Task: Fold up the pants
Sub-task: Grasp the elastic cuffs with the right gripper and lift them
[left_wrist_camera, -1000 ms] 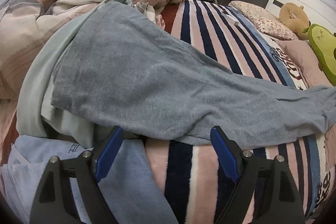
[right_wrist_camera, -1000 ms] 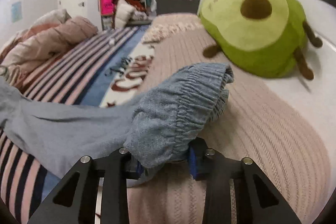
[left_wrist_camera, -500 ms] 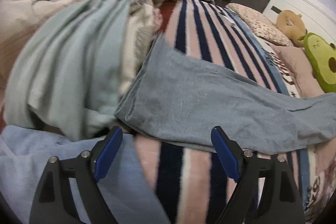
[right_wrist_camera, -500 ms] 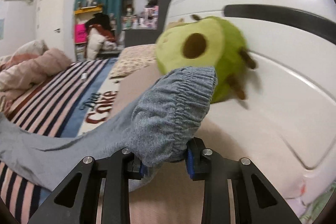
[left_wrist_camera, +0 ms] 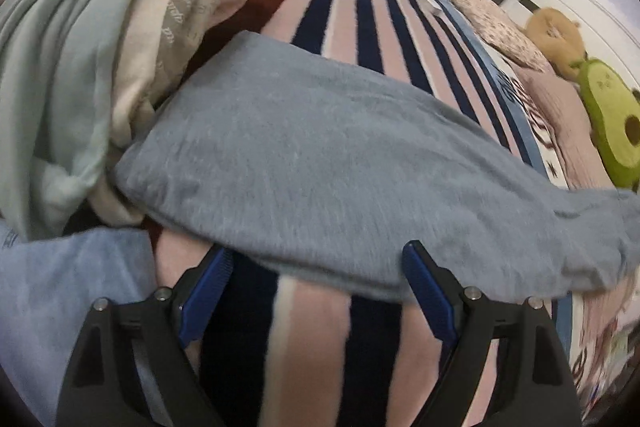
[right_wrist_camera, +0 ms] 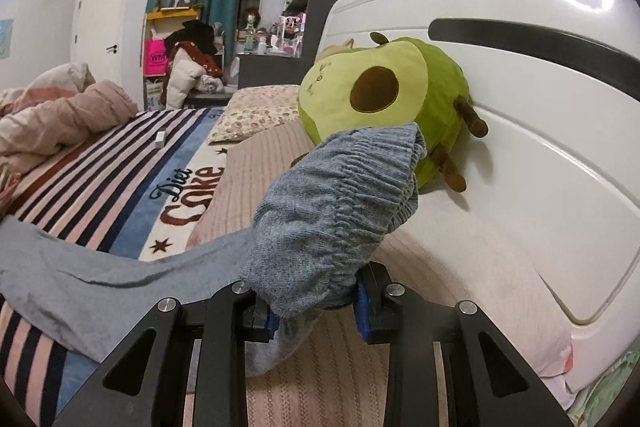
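Observation:
Grey pants [left_wrist_camera: 320, 163] lie stretched across the striped blanket [left_wrist_camera: 360, 27], legs toward the left, waist toward the right. My left gripper [left_wrist_camera: 316, 279] is open and empty, just in front of the near edge of the pant legs. My right gripper [right_wrist_camera: 316, 311] is shut on the elastic waistband [right_wrist_camera: 340, 195] and holds it raised above the pink pillow [right_wrist_camera: 256, 187], close to the white headboard [right_wrist_camera: 520, 147]. The pant legs trail away to the left in the right wrist view [right_wrist_camera: 80, 279].
A pile of light green and cream clothes [left_wrist_camera: 100, 27] lies left of the pants, with a light blue garment [left_wrist_camera: 60, 287] in front of it. A green avocado plush [right_wrist_camera: 380, 99] leans on the headboard. A rumpled pink duvet [right_wrist_camera: 52, 115] lies at the far side.
The pants have been pulled rightward off the clothes pile and stretched out. My right gripper has lifted the waistband toward the headboard. My left gripper has moved closer to the pant legs.

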The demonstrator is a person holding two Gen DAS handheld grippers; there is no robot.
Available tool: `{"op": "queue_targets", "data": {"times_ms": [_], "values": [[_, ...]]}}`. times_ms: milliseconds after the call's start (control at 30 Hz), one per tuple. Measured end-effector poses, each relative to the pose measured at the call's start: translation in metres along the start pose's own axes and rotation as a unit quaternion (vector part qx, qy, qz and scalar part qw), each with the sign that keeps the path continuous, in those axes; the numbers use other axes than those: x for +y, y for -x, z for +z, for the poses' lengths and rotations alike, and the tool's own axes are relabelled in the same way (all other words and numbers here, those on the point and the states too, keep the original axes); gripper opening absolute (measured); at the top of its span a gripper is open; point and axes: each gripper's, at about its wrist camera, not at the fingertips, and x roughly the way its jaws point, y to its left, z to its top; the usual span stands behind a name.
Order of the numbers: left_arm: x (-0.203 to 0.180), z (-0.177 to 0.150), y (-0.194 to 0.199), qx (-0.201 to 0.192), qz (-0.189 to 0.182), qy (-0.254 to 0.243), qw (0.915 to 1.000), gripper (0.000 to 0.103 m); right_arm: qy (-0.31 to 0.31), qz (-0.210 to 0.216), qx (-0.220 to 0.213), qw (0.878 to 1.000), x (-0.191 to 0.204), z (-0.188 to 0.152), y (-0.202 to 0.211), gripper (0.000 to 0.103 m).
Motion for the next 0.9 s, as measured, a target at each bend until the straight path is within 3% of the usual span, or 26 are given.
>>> {"op": "queue_targets", "data": {"times_ms": [133, 167, 200, 267, 433, 567, 733, 800, 900], "values": [[0.004, 0.014, -0.002, -0.036, 0.006, 0.016, 0.9992, 0.079, -0.017, 0.027, 0.000, 0.999, 0.000, 0.008, 0.000, 0.023], [0.005, 0.017, -0.002, -0.041, 0.012, 0.011, 0.9990, 0.061, -0.018, 0.035, -0.001, 0.999, 0.001, 0.012, 0.000, 0.023], [0.005, 0.018, -0.004, -0.043, 0.019, 0.007, 0.9989, 0.034, -0.016, 0.046, -0.005, 0.999, 0.007, 0.018, 0.002, 0.023], [0.010, 0.019, -0.006, -0.040, 0.011, 0.015, 0.9990, 0.020, 0.001, 0.063, -0.011, 0.998, 0.022, 0.028, 0.006, 0.023], [0.013, 0.013, 0.008, -0.054, -0.011, 0.004, 0.9985, 0.018, 0.064, 0.142, -0.023, 0.988, 0.096, 0.053, 0.014, 0.023], [0.002, 0.010, 0.029, -0.080, -0.022, -0.038, 0.9958, 0.010, 0.119, 0.215, -0.003, 0.969, 0.178, 0.053, 0.002, 0.023], [0.006, 0.011, 0.031, -0.077, -0.039, -0.039, 0.9955, 0.010, 0.191, 0.290, 0.091, 0.933, 0.281, 0.007, -0.040, 0.023], [0.008, 0.010, 0.033, -0.076, -0.044, -0.041, 0.9953, 0.010, 0.216, 0.311, 0.143, 0.914, 0.311, -0.021, -0.057, 0.025], [0.006, 0.011, 0.037, -0.076, -0.045, -0.052, 0.9948, 0.013, 0.239, 0.321, 0.176, 0.899, 0.329, -0.051, -0.064, 0.031]]}}
